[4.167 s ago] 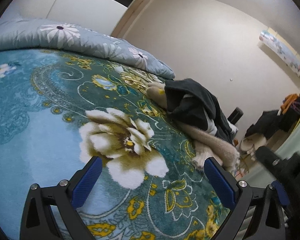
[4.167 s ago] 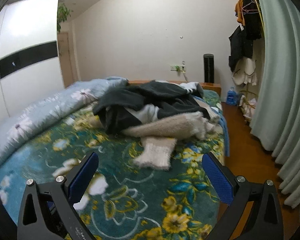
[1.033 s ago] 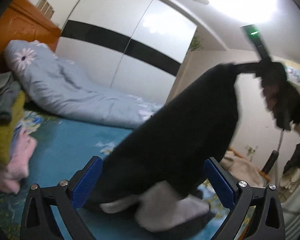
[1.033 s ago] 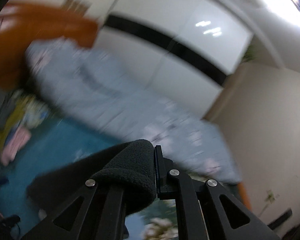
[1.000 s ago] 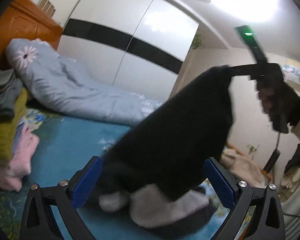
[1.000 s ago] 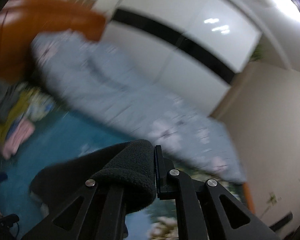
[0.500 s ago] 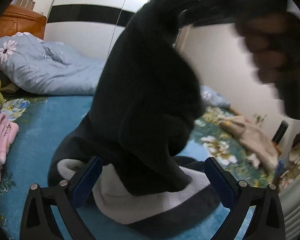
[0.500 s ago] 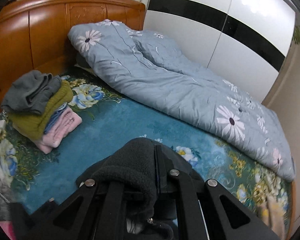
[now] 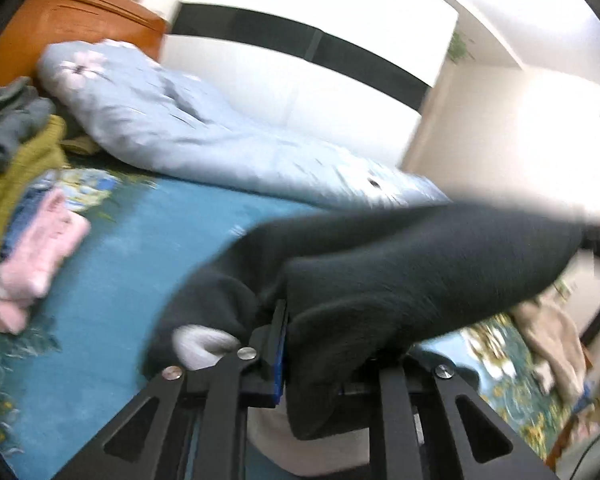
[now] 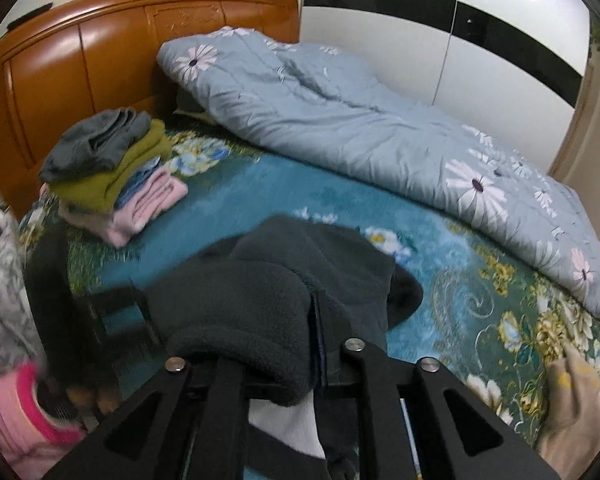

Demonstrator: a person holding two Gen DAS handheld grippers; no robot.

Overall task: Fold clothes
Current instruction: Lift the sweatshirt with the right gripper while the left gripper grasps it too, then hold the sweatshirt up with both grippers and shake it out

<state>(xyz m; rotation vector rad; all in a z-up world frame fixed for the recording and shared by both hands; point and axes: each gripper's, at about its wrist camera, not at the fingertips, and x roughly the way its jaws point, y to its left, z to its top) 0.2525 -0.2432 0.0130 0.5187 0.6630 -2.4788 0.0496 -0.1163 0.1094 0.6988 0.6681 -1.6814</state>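
A dark fleece garment (image 9: 400, 280) with a pale lining hangs over the teal flowered bedspread (image 9: 112, 264). My left gripper (image 9: 284, 344) is shut on one part of it, and the cloth stretches up to the right. My right gripper (image 10: 316, 332) is shut on another fold of the same garment (image 10: 284, 280), whose lower part drapes onto the bedspread (image 10: 440, 248). The pale lining hangs below the jaws in both views.
A stack of folded clothes (image 10: 112, 172) (grey, olive, blue, pink) sits by the wooden headboard (image 10: 100, 52); it shows in the left wrist view (image 9: 24, 208) too. A pale blue flowered duvet (image 10: 360, 120) lies along the far side. A beige garment (image 9: 552, 332) lies at the right.
My left gripper, open half a second ago, has shut on the dark garment. The garment, held high by the right gripper before, now stretches lower between both grippers.
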